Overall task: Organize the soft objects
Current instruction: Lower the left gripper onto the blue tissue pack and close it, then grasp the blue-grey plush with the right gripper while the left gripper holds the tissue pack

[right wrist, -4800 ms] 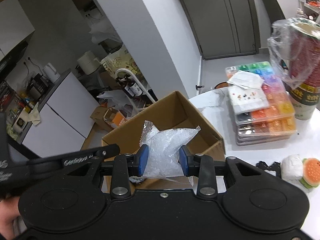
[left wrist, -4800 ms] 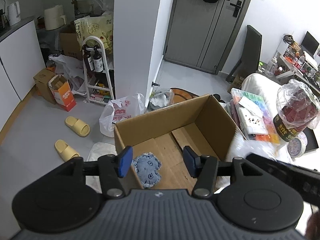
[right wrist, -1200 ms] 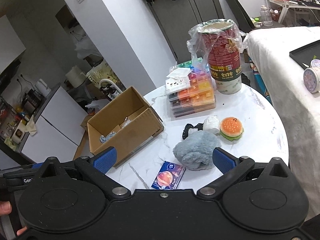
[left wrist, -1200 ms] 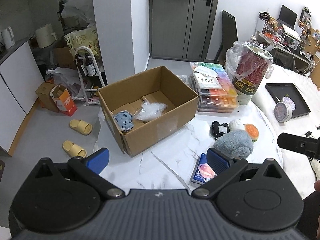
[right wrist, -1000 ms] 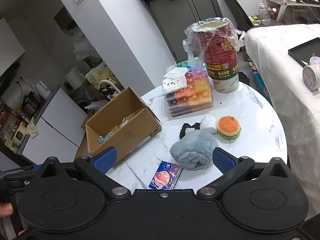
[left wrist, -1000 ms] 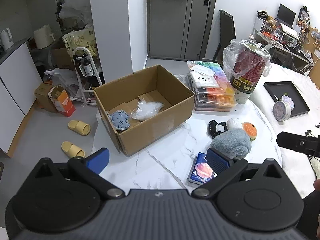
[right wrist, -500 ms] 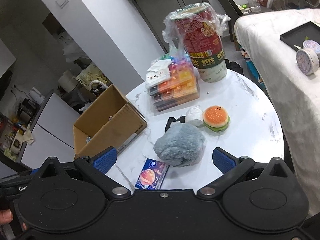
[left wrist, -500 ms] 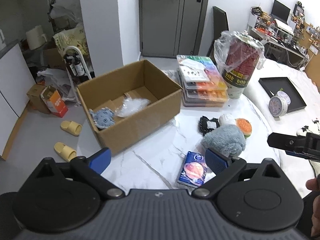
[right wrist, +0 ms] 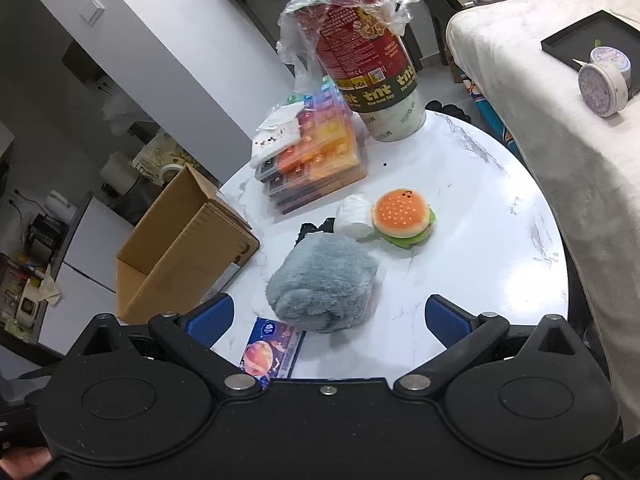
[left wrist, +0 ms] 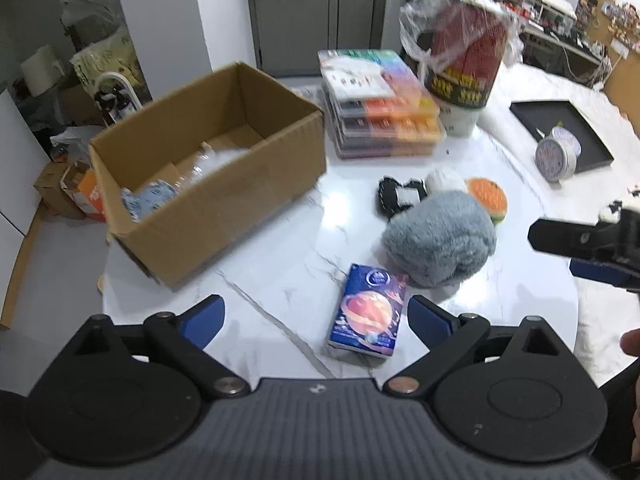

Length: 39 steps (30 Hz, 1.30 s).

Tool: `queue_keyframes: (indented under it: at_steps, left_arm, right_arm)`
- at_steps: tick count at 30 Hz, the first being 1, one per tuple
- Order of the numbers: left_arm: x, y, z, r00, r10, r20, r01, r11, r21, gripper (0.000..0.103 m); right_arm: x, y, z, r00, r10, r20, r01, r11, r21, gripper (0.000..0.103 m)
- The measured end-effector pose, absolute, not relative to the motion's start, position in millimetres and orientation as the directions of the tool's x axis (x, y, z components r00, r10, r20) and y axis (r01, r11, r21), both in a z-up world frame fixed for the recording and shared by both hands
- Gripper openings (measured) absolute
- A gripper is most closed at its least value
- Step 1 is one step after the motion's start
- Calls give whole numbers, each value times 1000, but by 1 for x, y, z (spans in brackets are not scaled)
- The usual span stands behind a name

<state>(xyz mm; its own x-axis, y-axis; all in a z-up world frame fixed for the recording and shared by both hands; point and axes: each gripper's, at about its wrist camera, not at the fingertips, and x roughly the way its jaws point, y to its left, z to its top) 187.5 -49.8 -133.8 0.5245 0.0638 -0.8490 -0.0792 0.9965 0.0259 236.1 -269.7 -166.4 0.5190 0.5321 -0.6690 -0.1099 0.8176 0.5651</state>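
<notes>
On the white marble table [left wrist: 280, 248] a grey plush [left wrist: 438, 236] [right wrist: 324, 280] lies beside a burger toy [left wrist: 488, 200] [right wrist: 402, 216], a white soft lump [right wrist: 354, 214] and a black item [left wrist: 394, 196]. A blue tissue packet [left wrist: 370, 312] [right wrist: 272, 350] lies nearest me. The cardboard box [left wrist: 208, 208] [right wrist: 188, 248] holds a blue plush [left wrist: 148, 200] and a clear bag [left wrist: 216, 160]. My left gripper [left wrist: 316, 314] hangs above the packet, jaws wide and closing slightly, pads touching nothing. My right gripper [right wrist: 328, 316] stands open over the grey plush.
Stacked colourful bead cases [left wrist: 380, 116] [right wrist: 316, 152] and a tall red tub wrapped in plastic [left wrist: 464, 60] [right wrist: 360, 60] stand at the table's far side. A black tray [left wrist: 560, 132] with a round tin rests on the white-covered surface to the right.
Both grippers have sunk toward the table and the toys loom larger. The clear bag the right gripper once held now lies in the box.
</notes>
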Motion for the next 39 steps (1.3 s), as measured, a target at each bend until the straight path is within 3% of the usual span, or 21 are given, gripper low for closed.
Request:
queue_keyframes:
  at_steps: [19, 30, 32, 39]
  left_arm:
    - [220, -73, -194, 421, 15, -907, -60, 998, -11, 92]
    - [231, -68, -210, 397, -20, -918, -120, 990, -73, 66]
    - [231, -68, -210, 407, -19, -913, -120, 990, -74, 57]
    - [229, -57, -202, 430, -26, -902, -157, 982, -103, 53]
  right_arm:
    - [257, -269, -202, 457, 570, -683, -49, 782, 621, 103]
    - [262, -260, -215, 458, 555, -695, -49, 796, 603, 103]
    - [263, -257, -216, 461, 562, -686, -57, 791, 609, 103]
    - [265, -250, -221, 482, 562, -672, -56, 785, 617, 102]
